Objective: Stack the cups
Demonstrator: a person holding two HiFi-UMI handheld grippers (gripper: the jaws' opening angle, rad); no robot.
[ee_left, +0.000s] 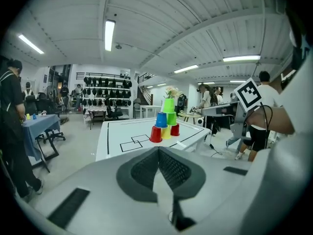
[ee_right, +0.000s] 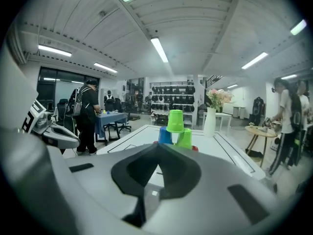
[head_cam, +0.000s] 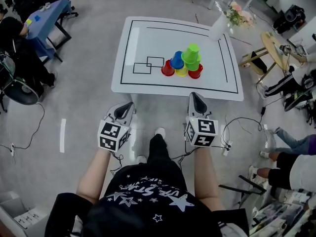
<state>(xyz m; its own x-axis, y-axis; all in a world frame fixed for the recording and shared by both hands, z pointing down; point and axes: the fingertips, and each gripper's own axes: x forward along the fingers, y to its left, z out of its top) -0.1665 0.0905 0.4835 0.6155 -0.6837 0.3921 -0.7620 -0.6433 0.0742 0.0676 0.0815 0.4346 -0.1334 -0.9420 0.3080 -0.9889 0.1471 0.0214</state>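
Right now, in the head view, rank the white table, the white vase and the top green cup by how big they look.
1. white table, by far the largest
2. white vase
3. top green cup, only slightly smaller than the vase

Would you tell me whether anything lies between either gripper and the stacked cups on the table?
Nothing visible does. Only bare table lies between the left gripper, the right gripper and the cup pyramid; both grippers are shut and empty, near the table's front edge.

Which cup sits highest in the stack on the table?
The green cup on top, alone on the third tier, resting on the blue cup and a second green cup.
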